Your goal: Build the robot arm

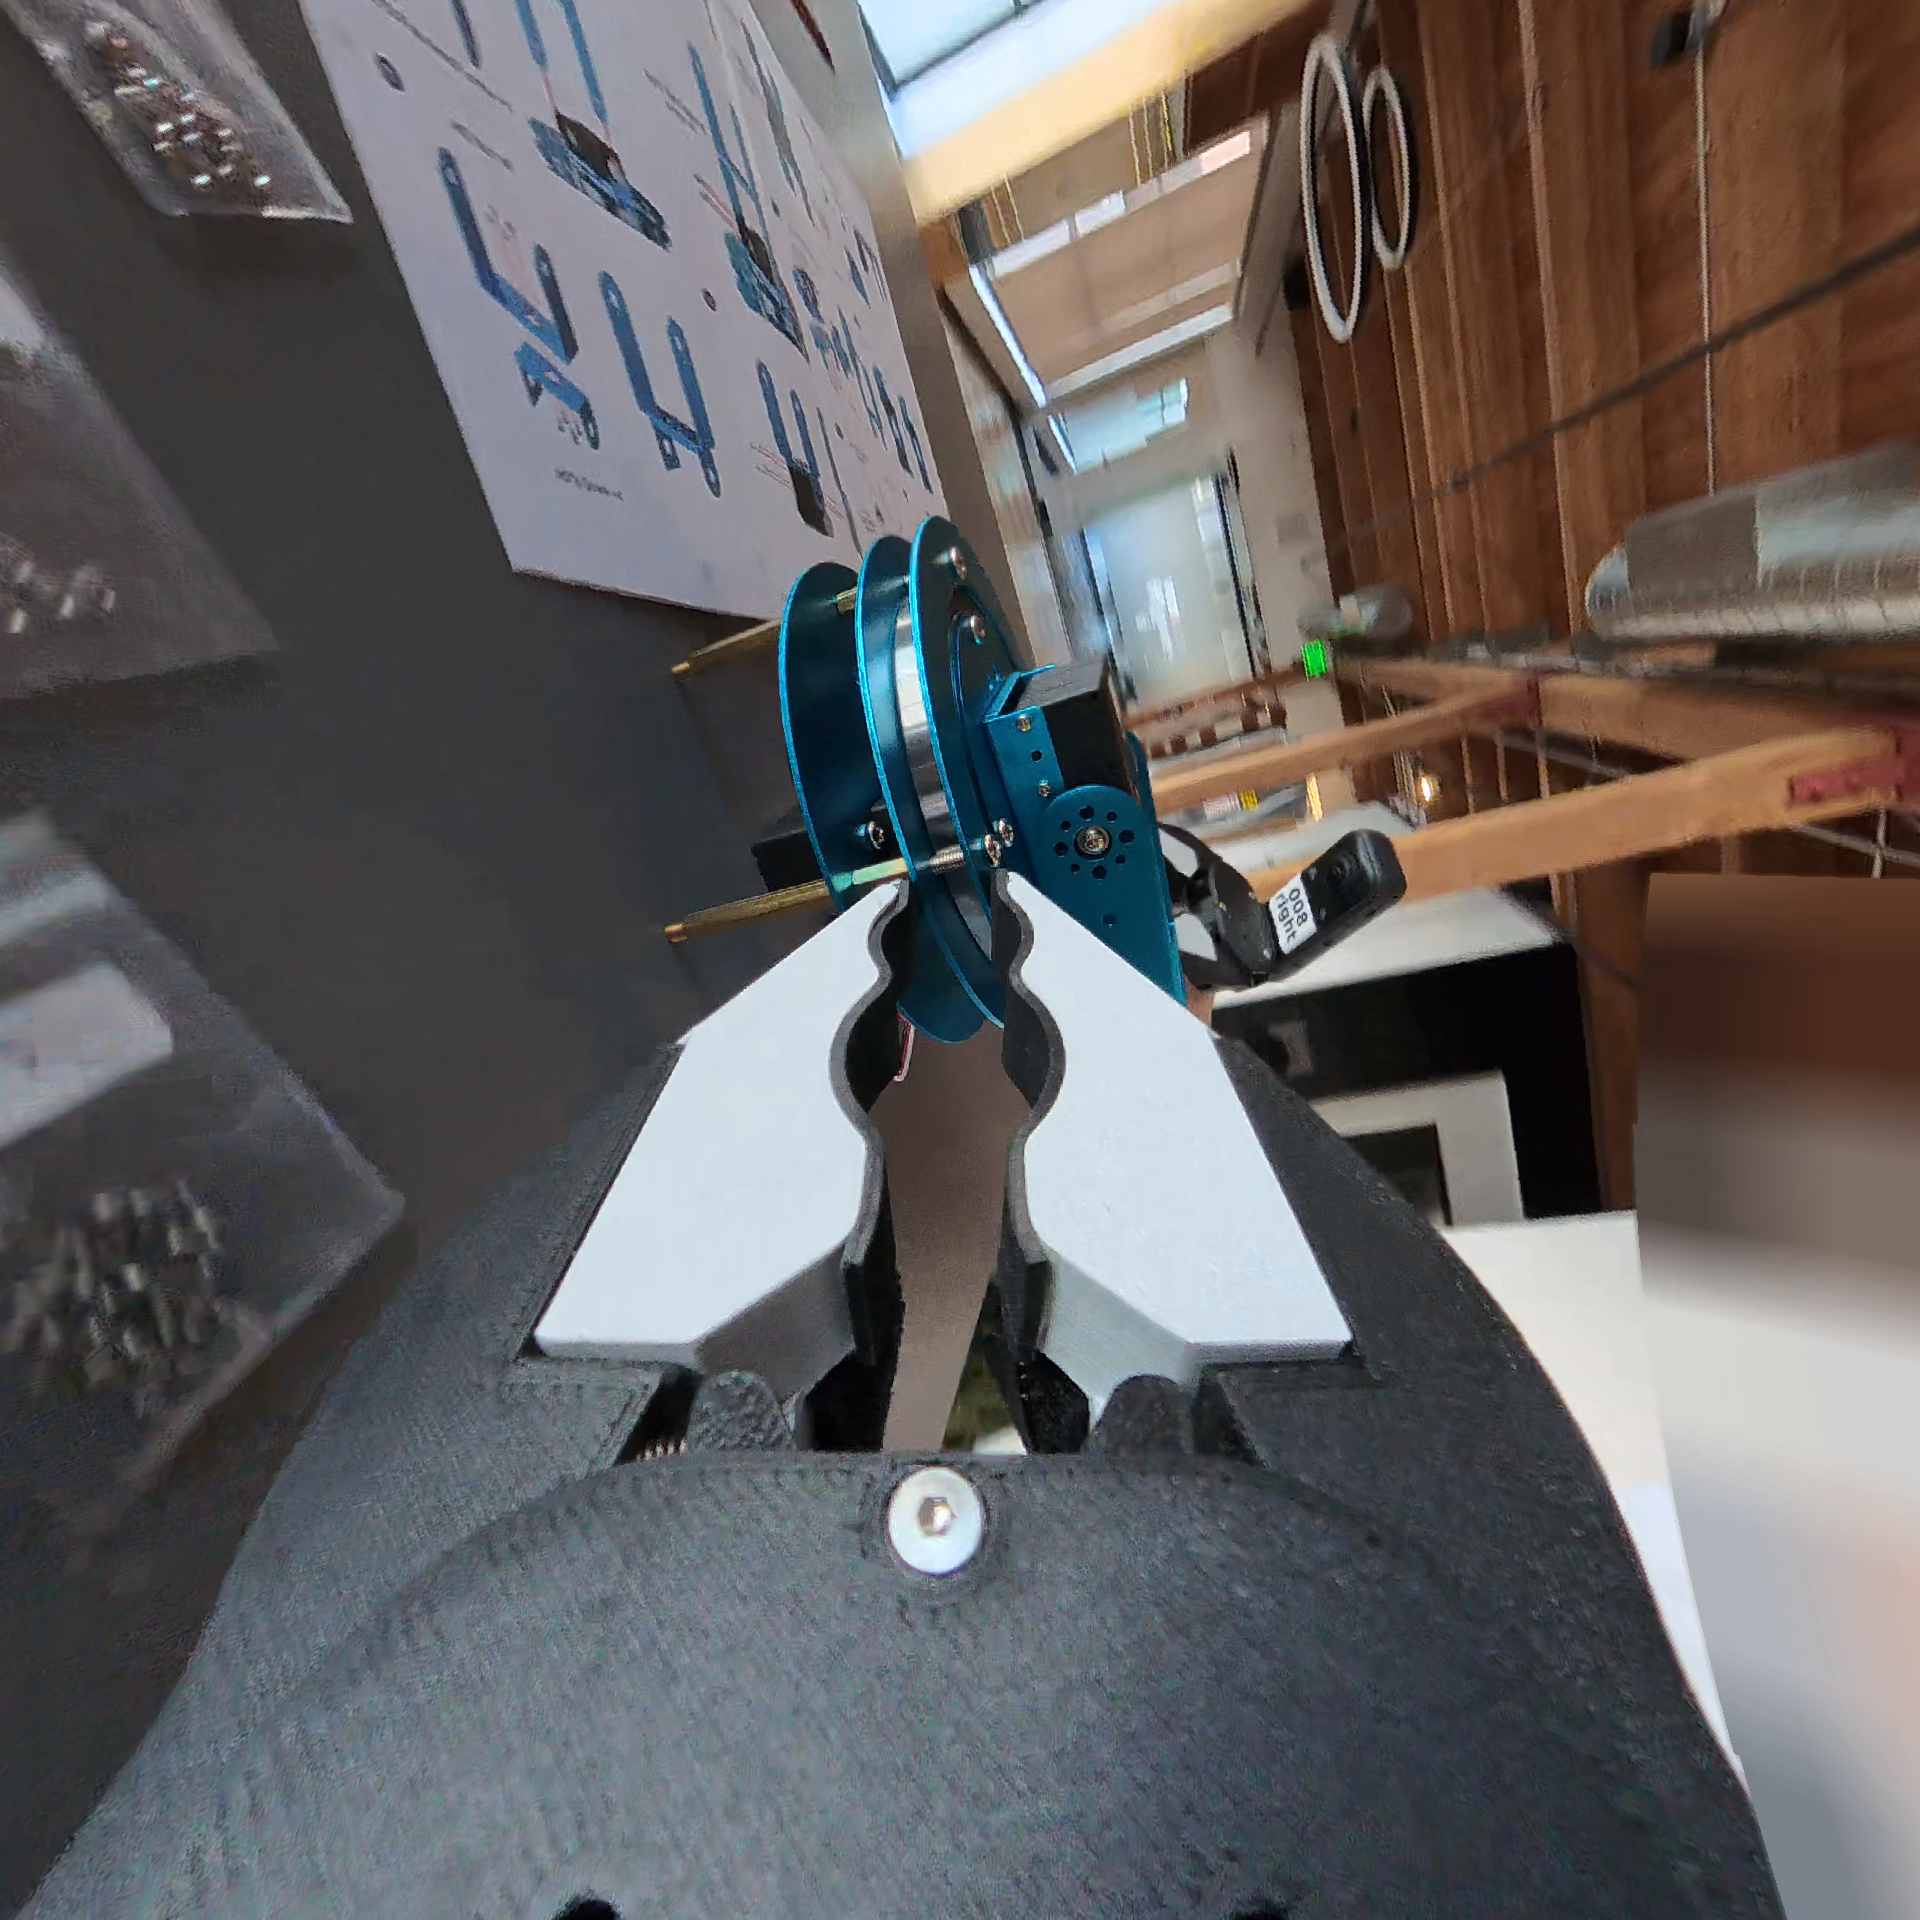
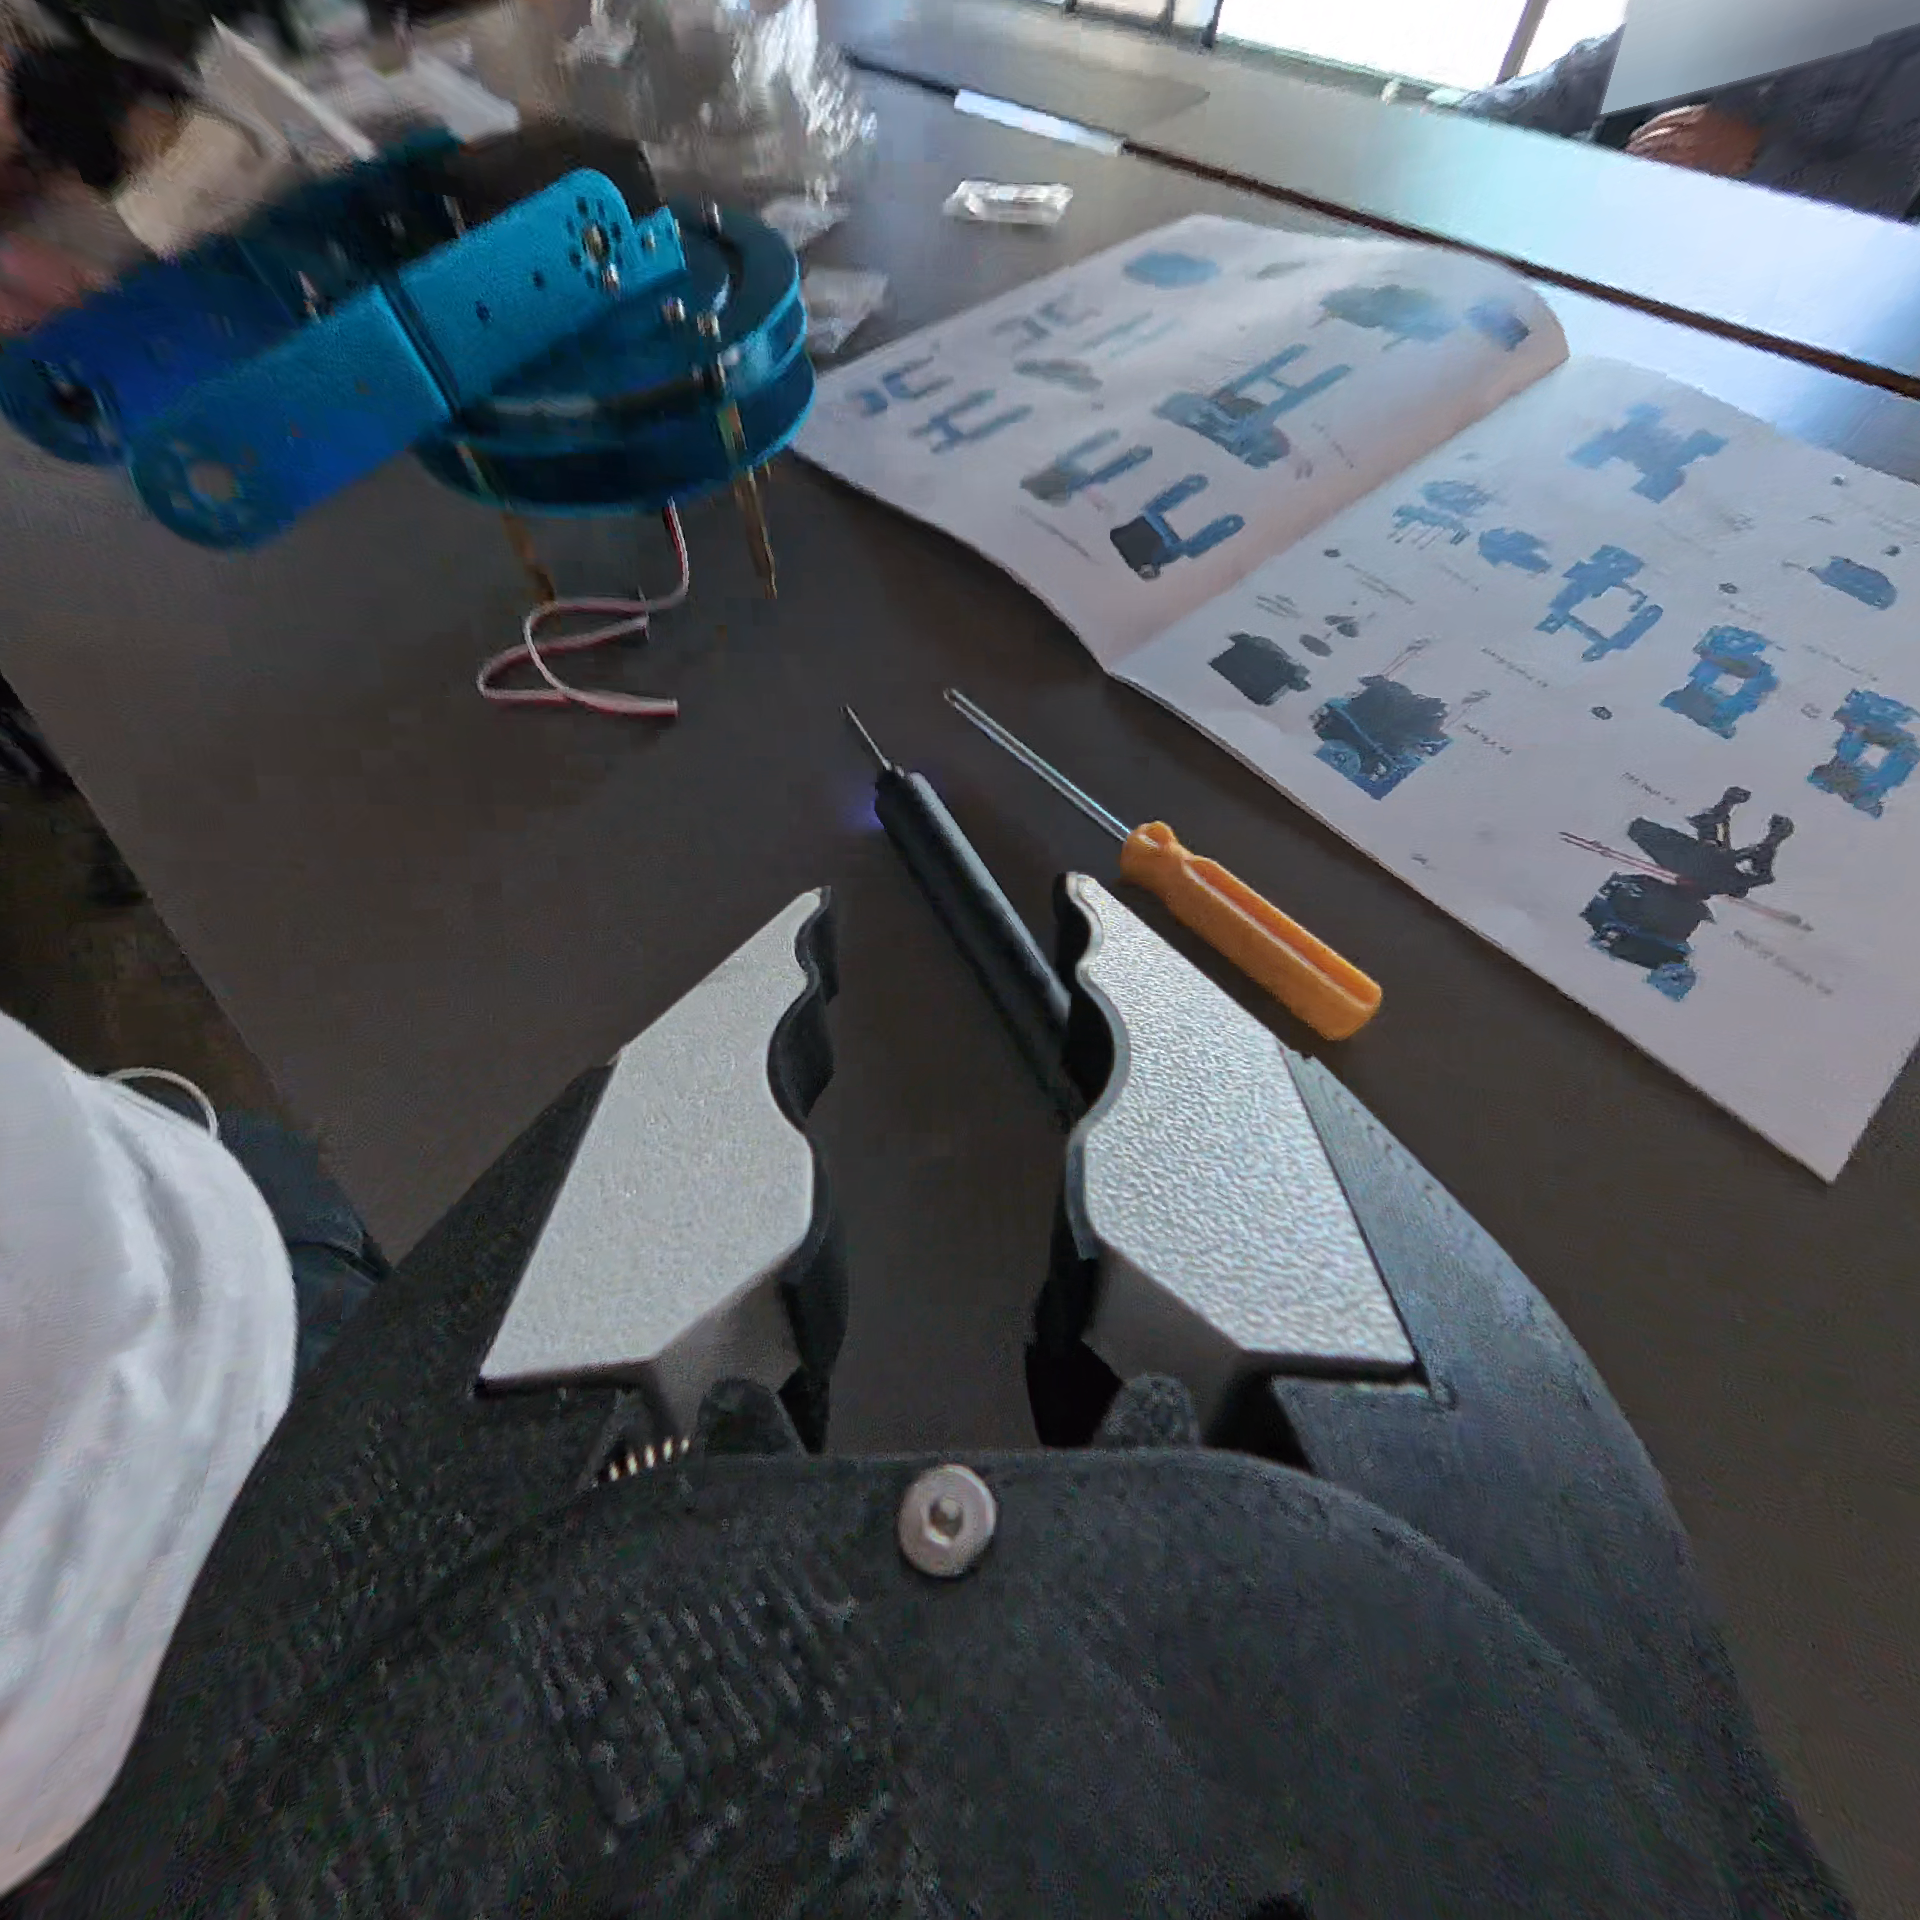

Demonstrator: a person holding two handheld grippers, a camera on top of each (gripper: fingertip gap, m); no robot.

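Left gripper: the left gripper (image 1: 951, 914) is clamped on the edge of the blue round plates (image 1: 914, 769), at 12 o'clock in the left wrist view.
Blue part: the blue servo base (image 2: 436, 353) is made of stacked plates with a black servo (image 1: 1081, 717) and a blue bracket (image 1: 1091, 862) screwed on. In the right wrist view it is blurry, at 10 o'clock, and looks lifted off the dark table (image 2: 520, 935). Its brass posts (image 1: 748, 909) stick out, and a red and white wire (image 2: 582, 665) hangs down to the table.
Right gripper: the right gripper (image 2: 945, 914) has its tongs apart and holds nothing.
Nearest tool: the black screwdriver (image 2: 966, 904) lies between the tongs, touching the right-hand finger (image 2: 1195, 1143). The orange screwdriver (image 2: 1247, 925) lies just beside it, at 1 o'clock.
How far along: plates, servo and bracket are already joined. What is left I cannot tell.
Booklet: the open instruction booklet (image 2: 1403, 582) lies at 2 o'clock.
Bags: clear plastic bags (image 1: 187, 125) hold small metal bits, maybe screws, at 9 to 11 o'clock in the left wrist view.
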